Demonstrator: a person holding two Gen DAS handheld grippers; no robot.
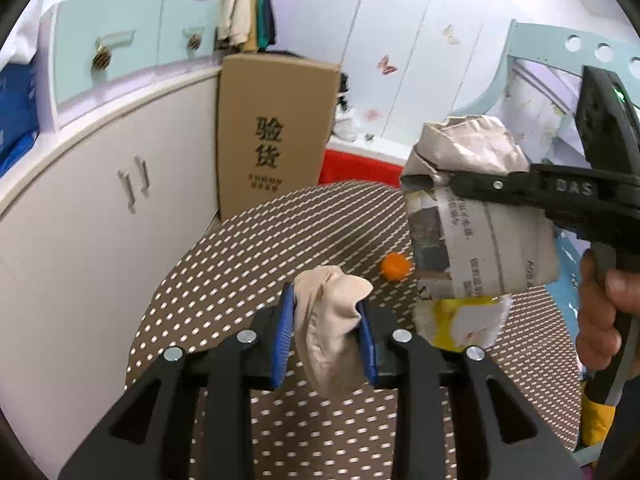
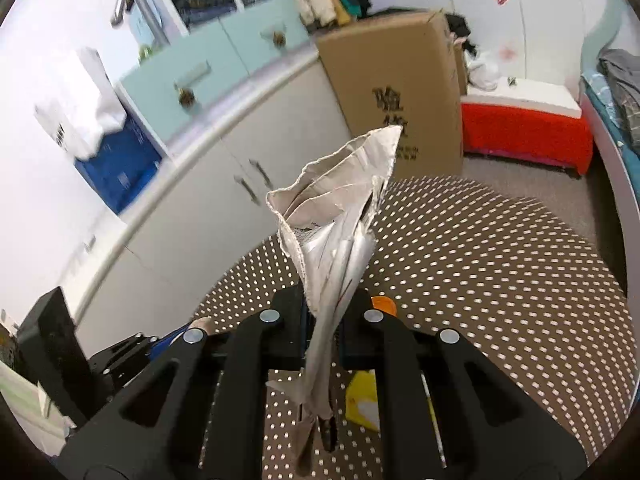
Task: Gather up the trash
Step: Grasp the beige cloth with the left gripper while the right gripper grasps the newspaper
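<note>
My left gripper (image 1: 326,334) is shut on a beige crumpled cloth-like scrap (image 1: 328,320), held above the round brown dotted table (image 1: 248,264). My right gripper (image 2: 330,320) is shut on a folded newspaper (image 2: 340,216) that sticks up from the jaws. In the left wrist view the right gripper (image 1: 448,184) holds that newspaper (image 1: 480,220) at the right, above the table. An orange bottle cap (image 1: 395,266) lies on the table; it also shows in the right wrist view (image 2: 383,305). A yellow and white wrapper (image 1: 464,322) lies under the newspaper, and shows in the right wrist view (image 2: 363,400) too.
A tall cardboard box (image 1: 276,132) stands behind the table beside a white cabinet (image 1: 100,220). A red bench (image 2: 524,130) sits at the back right. A bed edge (image 2: 612,120) runs along the right.
</note>
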